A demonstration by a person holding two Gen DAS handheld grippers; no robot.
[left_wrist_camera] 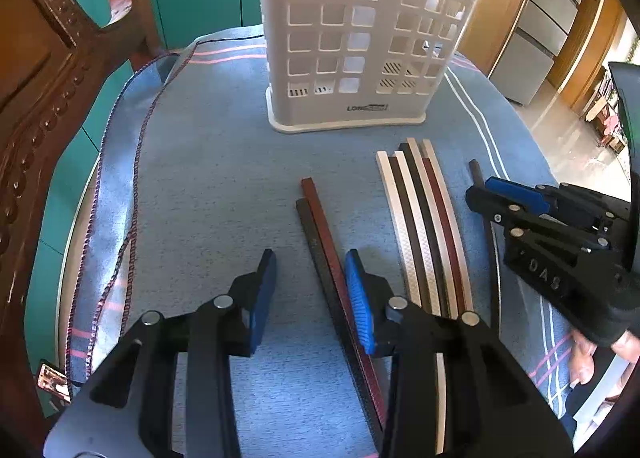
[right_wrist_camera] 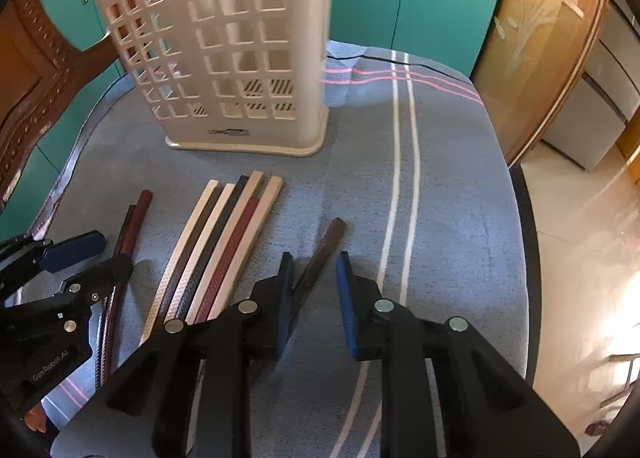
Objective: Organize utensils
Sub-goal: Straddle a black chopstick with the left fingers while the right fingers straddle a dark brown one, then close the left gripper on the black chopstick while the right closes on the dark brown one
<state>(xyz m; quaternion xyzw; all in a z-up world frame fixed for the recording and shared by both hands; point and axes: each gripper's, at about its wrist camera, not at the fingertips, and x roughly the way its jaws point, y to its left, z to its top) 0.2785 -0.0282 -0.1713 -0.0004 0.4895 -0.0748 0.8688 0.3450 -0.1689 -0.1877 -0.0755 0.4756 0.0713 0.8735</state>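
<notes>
Your left gripper (left_wrist_camera: 310, 292) sits low in the centre of the left wrist view with its blue pads wide apart and nothing between them. A pair of chopsticks (left_wrist_camera: 320, 234), one dark and one red-brown, runs up from the bottom of the frame just beside the right-hand pad, lying flat on the blue cloth (left_wrist_camera: 208, 178).

Your right gripper (right_wrist_camera: 314, 290) is likewise spread and empty, low centre in the right wrist view. A single brown chopstick (right_wrist_camera: 320, 258) lies on the cloth, its near part passing behind the left-hand pad and its far end pointing toward mid-frame.

The bundle of light, dark and red chopsticks (left_wrist_camera: 424, 226) lies side by side, right of centre in the left view and left of centre in the right view. The white slotted holder (left_wrist_camera: 360, 38) stands upright at the top of both frames, beyond every chopstick.

Only the left view shows the right gripper from outside, at the right edge, with fingers of your hand (left_wrist_camera: 588, 354) beneath it. Only the right view shows the white stripes (right_wrist_camera: 400, 178) running down the cloth and the left gripper from outside, at the lower left, over the pair.
</notes>
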